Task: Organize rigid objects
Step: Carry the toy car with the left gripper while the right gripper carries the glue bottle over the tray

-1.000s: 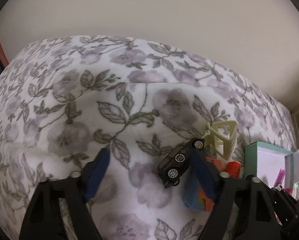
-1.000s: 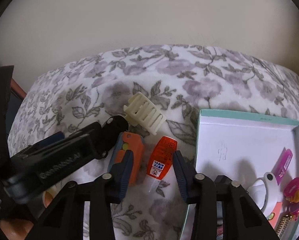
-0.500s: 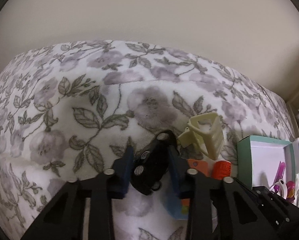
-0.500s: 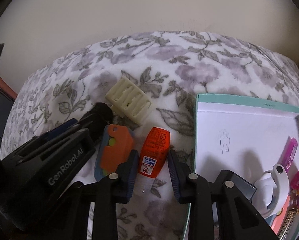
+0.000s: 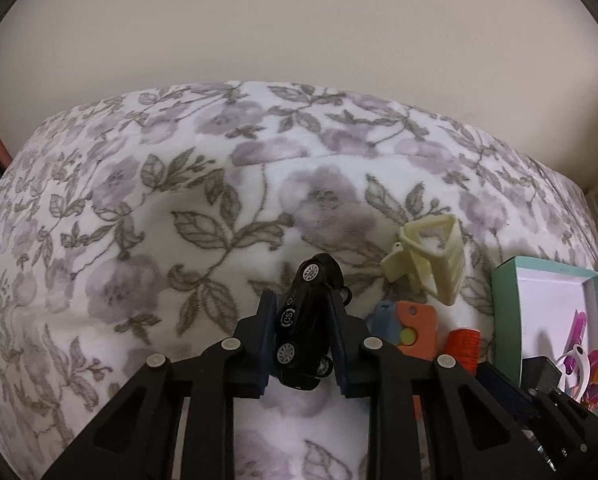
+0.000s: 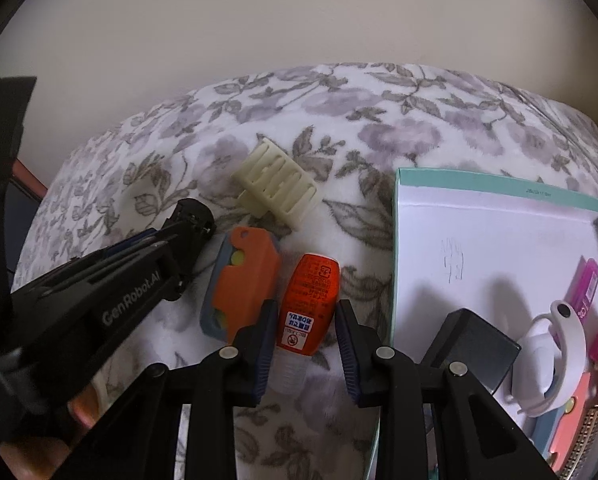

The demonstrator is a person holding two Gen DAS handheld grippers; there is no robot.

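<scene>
Between left fingers [image 5: 268, 332], pinched toy car [image 5: 305, 316].

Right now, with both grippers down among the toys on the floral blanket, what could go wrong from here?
1. The left gripper has just closed on the black toy car, which sits tilted between the fingers; it may twist or slip when lifted.
2. The right gripper's fingers flank the orange bottle near its clear cap, with a gap on one side, so the bottle could pivot.
3. The grippers are close together and could collide.
</scene>
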